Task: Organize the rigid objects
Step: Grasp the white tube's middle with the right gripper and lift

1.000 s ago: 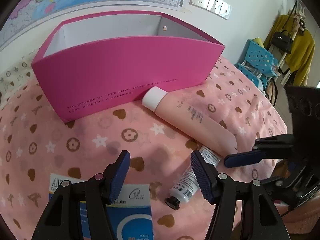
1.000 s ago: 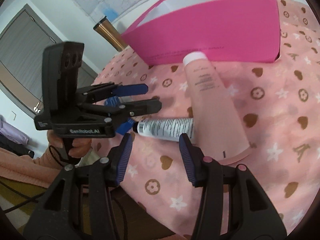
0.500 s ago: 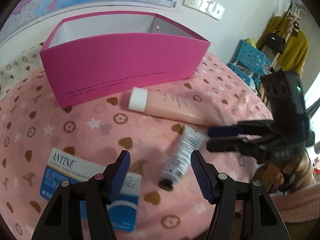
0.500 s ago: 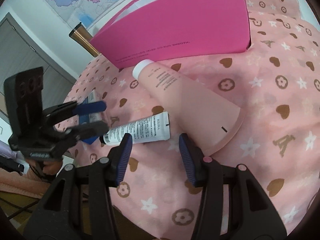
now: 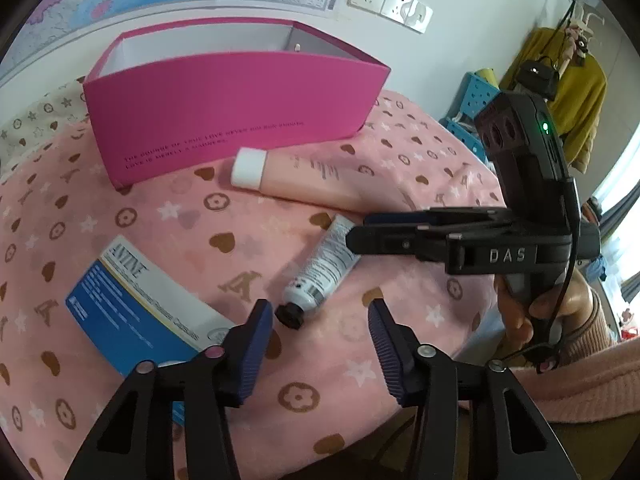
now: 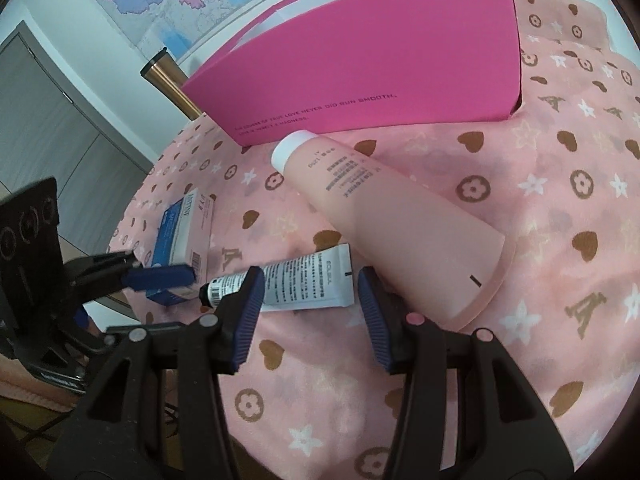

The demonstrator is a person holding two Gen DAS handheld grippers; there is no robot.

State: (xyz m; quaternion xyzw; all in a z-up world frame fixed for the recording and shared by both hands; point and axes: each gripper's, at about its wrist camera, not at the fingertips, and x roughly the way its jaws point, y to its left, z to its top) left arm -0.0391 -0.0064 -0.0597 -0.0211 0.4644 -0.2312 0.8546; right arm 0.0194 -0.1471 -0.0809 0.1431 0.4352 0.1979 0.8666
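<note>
Three loose items lie on the desk (image 5: 168, 216), in front of an open pink box (image 5: 224, 108) that stands against the wall.

Left to right in the left wrist view:

1. Blue-and-white carton (image 5: 132, 304). Rigid cardboard, flat faces, sharp edges. It lies flat, just beside the left pad of the left gripper (image 5: 316, 344), partly behind it.
2. White tube (image 5: 320, 272). Small, soft-walled, printed label, black cap. Its long axis runs diagonally, cap toward the left gripper and crimped end up and to the right. The cap lies just ahead of the left pad, outside the gap.
3. Pink tube (image 5: 304, 180). Large, smooth, matte plastic, white cap, flat crimped tail. It lies close to the box front, cap to the left.

The desk carries a soft pink cloth printed with hearts, stars and flowers; items may sink slightly into it.

Jaw state: the left jaws have just been closing, yet they stand apart with nothing between them. The right gripper (image 6: 308, 300) also stands released, gripping nothing.

Governing relation: in the right wrist view the white tube lies crosswise just ahead of the right pads, its long axis spanning the gap from pad to pad. The right hand appears the nearer one. Judged from this, a grip along that axis would be poor; turning the jaws across the tube's width looks necessary.
</note>
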